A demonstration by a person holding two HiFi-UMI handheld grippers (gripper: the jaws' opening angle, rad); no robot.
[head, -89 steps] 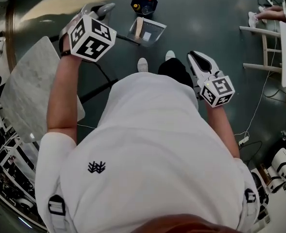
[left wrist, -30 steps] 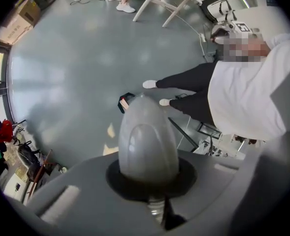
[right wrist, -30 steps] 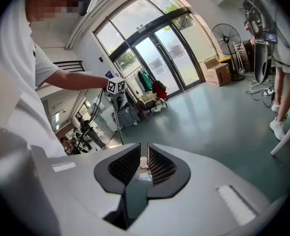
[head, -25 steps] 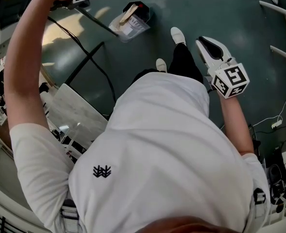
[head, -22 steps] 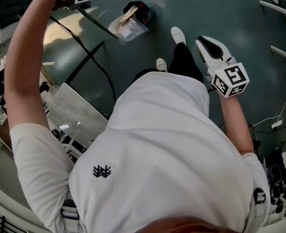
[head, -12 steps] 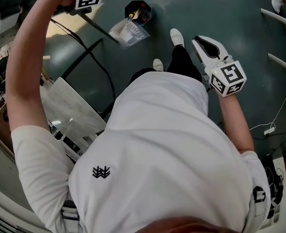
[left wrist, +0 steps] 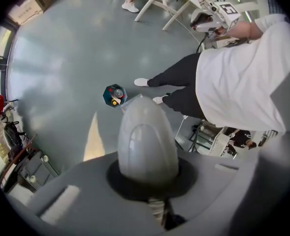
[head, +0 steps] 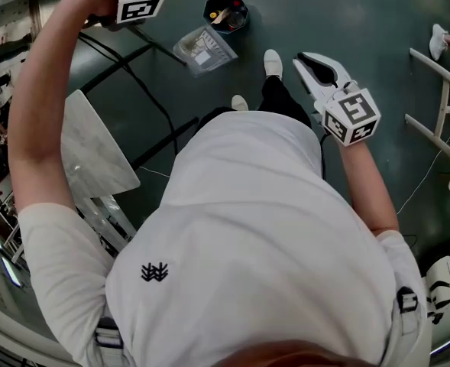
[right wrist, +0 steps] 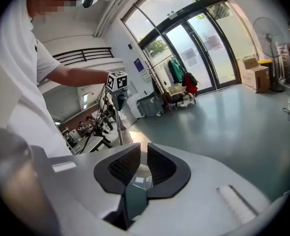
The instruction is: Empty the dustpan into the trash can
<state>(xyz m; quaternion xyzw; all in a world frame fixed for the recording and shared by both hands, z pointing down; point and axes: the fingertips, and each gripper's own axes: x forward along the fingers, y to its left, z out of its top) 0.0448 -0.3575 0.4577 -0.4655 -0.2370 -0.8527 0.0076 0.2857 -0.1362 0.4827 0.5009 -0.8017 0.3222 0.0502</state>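
Observation:
My left gripper (head: 124,15) is raised at the top left and shut on the grey egg-shaped grip (left wrist: 145,141) of the dustpan's long black handle (head: 152,46). The clear dustpan (head: 204,50) hangs tilted just above the floor, beside and a little nearer than the black octagonal trash can (head: 226,11). A wooden piece and coloured bits lie in the can. In the left gripper view the trash can (left wrist: 114,95) shows past the grip. My right gripper (head: 312,60) hangs at my right side, shut with nothing in it; its jaws (right wrist: 141,168) almost touch.
A marble-topped table (head: 87,144) with black legs stands at the left. A white chair frame (head: 438,98) is at the right, with a cable on the floor near it. My shoes (head: 273,61) stand just short of the dustpan. Cardboard boxes (left wrist: 31,4) sit far off.
The dustpan was tipped over the can with a wooden piece in it. That piece now lies in the can, and the pan has drawn back beside it. The right gripper barely moved.

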